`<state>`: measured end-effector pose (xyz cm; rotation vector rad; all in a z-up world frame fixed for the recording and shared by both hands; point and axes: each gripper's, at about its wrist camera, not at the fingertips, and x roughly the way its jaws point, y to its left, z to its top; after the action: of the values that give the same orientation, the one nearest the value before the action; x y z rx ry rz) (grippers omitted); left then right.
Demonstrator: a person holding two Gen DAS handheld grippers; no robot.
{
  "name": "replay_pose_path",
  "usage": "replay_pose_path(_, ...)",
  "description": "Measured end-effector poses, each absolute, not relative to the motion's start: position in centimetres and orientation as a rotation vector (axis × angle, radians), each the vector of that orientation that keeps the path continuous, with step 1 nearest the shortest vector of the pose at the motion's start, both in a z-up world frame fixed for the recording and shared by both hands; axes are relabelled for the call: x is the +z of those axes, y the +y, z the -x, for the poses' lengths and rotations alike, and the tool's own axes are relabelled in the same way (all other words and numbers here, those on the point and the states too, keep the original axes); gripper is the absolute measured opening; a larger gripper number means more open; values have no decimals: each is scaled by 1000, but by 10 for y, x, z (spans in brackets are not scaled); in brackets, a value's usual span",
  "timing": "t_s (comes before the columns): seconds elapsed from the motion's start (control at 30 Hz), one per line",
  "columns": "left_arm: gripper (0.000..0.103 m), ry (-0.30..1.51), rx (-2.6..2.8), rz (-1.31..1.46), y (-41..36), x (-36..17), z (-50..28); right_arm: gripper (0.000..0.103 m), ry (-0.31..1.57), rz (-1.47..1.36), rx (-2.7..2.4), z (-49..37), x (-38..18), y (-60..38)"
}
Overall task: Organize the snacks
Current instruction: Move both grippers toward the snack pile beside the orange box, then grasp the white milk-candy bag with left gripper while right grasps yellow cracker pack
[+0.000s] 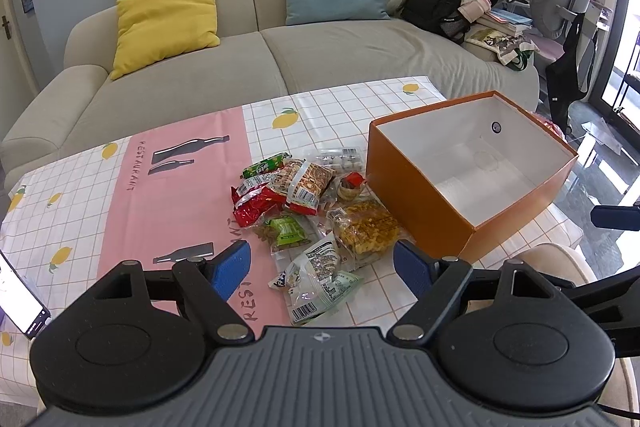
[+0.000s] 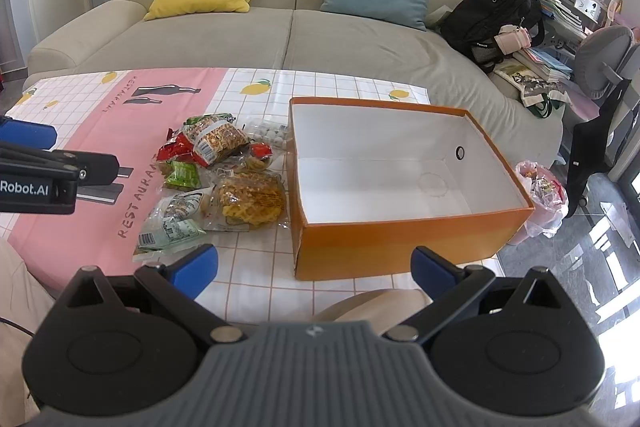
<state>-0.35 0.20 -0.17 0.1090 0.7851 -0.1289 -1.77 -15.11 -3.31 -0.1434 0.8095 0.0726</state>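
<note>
A pile of snack packets (image 1: 308, 211) lies on the tablecloth, also in the right wrist view (image 2: 216, 179): a waffle pack (image 1: 366, 231), a red bag (image 1: 252, 205), a green-label pack (image 1: 286, 233) and a clear bag with a barcode (image 1: 320, 279). An empty orange box (image 1: 424, 203) with a white inside stands to their right, also in the right wrist view (image 2: 400, 239). My left gripper (image 1: 322, 269) is open and empty, above the near edge of the pile. My right gripper (image 2: 314, 267) is open and empty, in front of the box's near wall.
The table has a pink and white checked cloth (image 1: 120, 195). A beige sofa (image 1: 280, 59) with yellow and blue cushions stands behind it. A phone (image 1: 20, 299) lies at the table's left edge. A pink bin bag (image 2: 544, 199) sits on the floor to the right of the box.
</note>
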Motion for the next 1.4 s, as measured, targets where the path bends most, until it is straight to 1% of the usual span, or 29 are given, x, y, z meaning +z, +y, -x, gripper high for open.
replay_pose_path(0.27, 95, 804, -151, -110, 4, -9, 5, 100, 806, 129, 83, 17, -34, -150)
replay_pose_path(0.43, 85, 828, -188, -76, 20, -13, -2, 99, 759, 132, 113, 12, -37, -145)
replay_pose_path(0.47, 84, 833, -190, -66, 23, -14, -4, 98, 748, 130, 127, 10, -38, -143)
replay_pose_path(0.5, 80, 839, -194, -57, 27, -15, -6, 95, 743, 126, 139, 8, -38, -142)
replay_pose_path(0.57, 74, 856, -206, -41, 34, -19, -11, 84, 742, 114, 161, 1, -40, -139)
replay_pose_path(0.63, 64, 872, -215, -27, 42, -23, -15, 80, 741, 101, 180, -6, -42, -133)
replay_pose_path(0.67, 64, 883, -221, -20, 46, -26, -17, 79, 738, 94, 194, -10, -43, -130)
replay_pose_path(0.73, 64, 905, -241, 3, 54, -32, -22, 74, 738, 90, 215, -16, -48, -124)
replay_pose_path(0.8, 65, 931, -267, 22, 59, -39, -27, 72, 742, 89, 238, -23, -54, -117)
replay_pose_path(0.87, 70, 960, -265, 44, 64, -48, -33, 67, 750, 103, 259, -31, -62, -109)
replay_pose_path(0.93, 76, 993, -255, 79, 68, -57, -40, 65, 760, 133, 280, -39, -70, -101)
replay_pose_path(1.0, 78, 1032, -245, 127, 71, -67, -48, 64, 769, 171, 299, -45, -80, -95)
replay_pose_path(1.03, 79, 1054, -237, 155, 72, -72, -53, 61, 775, 192, 308, -48, -85, -91)
replay_pose_path(1.2, 83, 1117, -207, 253, 70, -93, -74, 56, 800, 272, 342, -63, -106, -81)
replay_pose_path(1.4, 83, 1187, -176, 318, 62, -114, -99, 54, 842, 336, 354, -85, -129, -75)
